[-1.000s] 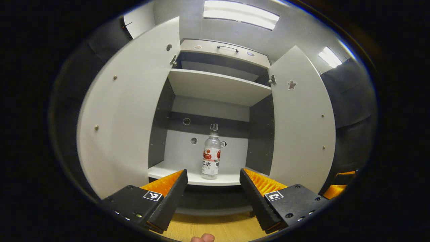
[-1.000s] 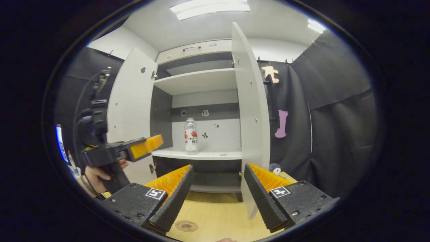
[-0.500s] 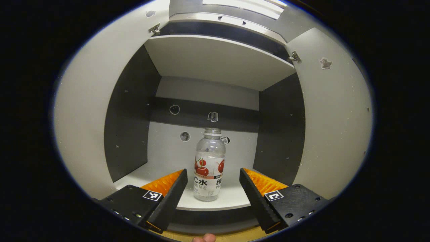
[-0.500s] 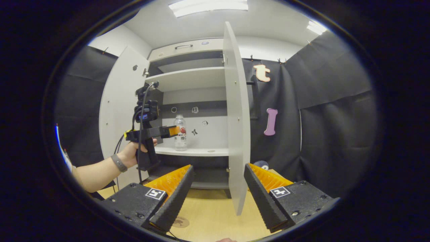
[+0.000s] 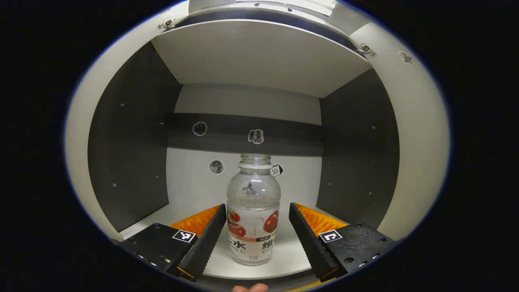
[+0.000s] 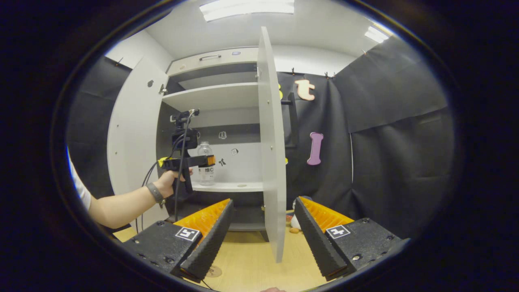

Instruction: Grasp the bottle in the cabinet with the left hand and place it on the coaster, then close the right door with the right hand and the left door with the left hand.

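The bottle (image 5: 253,219) stands upright on the cabinet's lower shelf (image 5: 292,259), in front of the back wall. The left tool (image 5: 256,233) reaches into the cabinet (image 6: 211,97) with its fingers spread wide, one on each side of the bottle, neither pressing on it. In the right gripper view a hand (image 6: 172,180) holds that tool level at the bottle's height. The right tool (image 6: 263,235) hangs back over the wooden counter (image 6: 251,263), fingers wide and gripping nothing, facing the edge of the open right door (image 6: 269,162). The left door (image 6: 131,138) stands open too. The coaster (image 6: 213,271) lies on the counter, just beside the right tool's near finger.
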### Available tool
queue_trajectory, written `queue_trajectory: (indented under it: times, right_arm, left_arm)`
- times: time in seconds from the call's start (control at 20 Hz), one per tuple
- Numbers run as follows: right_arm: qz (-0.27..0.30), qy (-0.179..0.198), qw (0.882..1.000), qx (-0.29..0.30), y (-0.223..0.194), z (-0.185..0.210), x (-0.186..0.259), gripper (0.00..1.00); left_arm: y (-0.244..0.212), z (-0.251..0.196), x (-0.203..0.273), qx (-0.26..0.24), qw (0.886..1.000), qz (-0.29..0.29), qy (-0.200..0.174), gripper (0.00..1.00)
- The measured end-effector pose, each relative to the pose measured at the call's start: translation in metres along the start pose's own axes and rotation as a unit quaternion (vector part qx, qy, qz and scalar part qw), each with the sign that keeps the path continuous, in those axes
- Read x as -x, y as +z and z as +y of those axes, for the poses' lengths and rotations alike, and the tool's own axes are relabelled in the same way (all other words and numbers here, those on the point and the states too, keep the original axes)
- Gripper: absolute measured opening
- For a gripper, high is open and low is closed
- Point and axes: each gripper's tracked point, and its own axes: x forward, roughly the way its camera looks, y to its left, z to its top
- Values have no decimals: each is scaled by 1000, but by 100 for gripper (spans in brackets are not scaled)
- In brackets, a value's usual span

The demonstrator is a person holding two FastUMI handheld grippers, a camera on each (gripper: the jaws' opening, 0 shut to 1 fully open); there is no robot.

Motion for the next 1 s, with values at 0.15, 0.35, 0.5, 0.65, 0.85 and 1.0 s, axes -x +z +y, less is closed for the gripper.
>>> queue_trajectory:
  times: [0.15, 0.35, 0.5, 0.65, 0.85, 1.0]
  right_arm:
    - [-2, -1, 1000, -1, 0, -1, -2, 98]
    - [-1, 7, 1000, -7, 1, 1, -4, 98]
    - [-5, 19, 1000, -5, 2, 6, -6, 93]
    - [-10, 38, 999, -1, 6, 15, -8, 93]
    - [-18, 65, 998, -2, 14, 29, -6, 98]
    - [-24, 82, 996, 9, 22, 33, -4, 98]
  left_arm:
    - [2, -2, -7, -10, 1000, -2, -2, 90]
    - [7, -3, 4, -17, 1000, -9, -6, 77]
    - [20, -9, 33, -22, 999, -31, -19, 78]
    - [23, -19, 73, -13, 998, -50, -43, 77]
    - [7, -30, 127, 5, 997, -47, -64, 81]
    - [-28, -34, 160, 7, 997, -37, -61, 77]
